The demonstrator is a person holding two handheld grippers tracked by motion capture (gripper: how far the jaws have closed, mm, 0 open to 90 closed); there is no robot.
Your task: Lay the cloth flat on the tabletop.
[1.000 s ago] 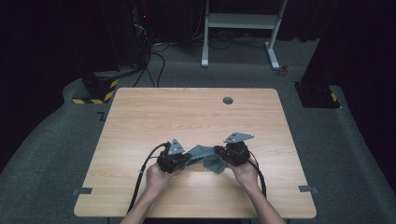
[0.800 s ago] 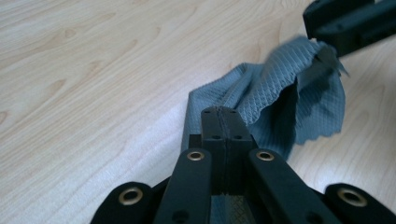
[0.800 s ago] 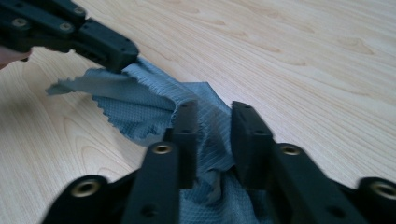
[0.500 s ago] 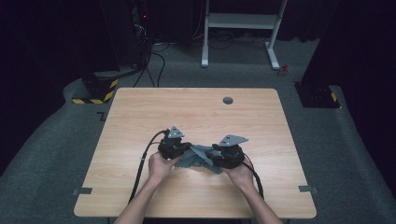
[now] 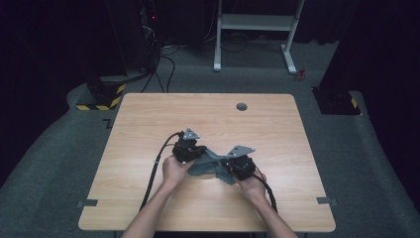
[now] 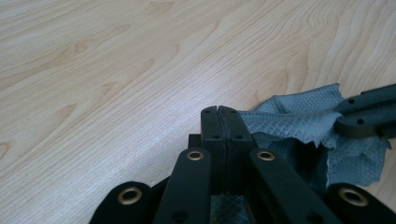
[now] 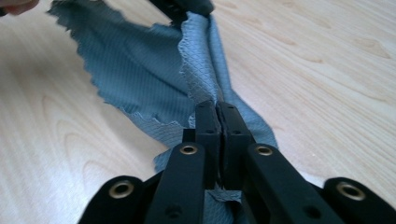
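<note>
Your left tool (image 5: pixel 194 154) is clamped on one edge of the grey-blue cloth (image 5: pixel 210 163), its jaws pressed together with the waffle-textured fabric caught between them, as the left gripper view shows at (image 6: pixel 219 122). Your right tool (image 5: pixel 233 166) has just been closing and now pinches the opposite end of the cloth (image 7: pixel 154 70), jaws together on a gathered fold at (image 7: pixel 217 116). The cloth spans the short gap between the two tools, low over the near middle of the wooden table (image 5: pixel 208 114), partly bunched and partly spread, with its ragged edge hanging toward the tabletop.
</note>
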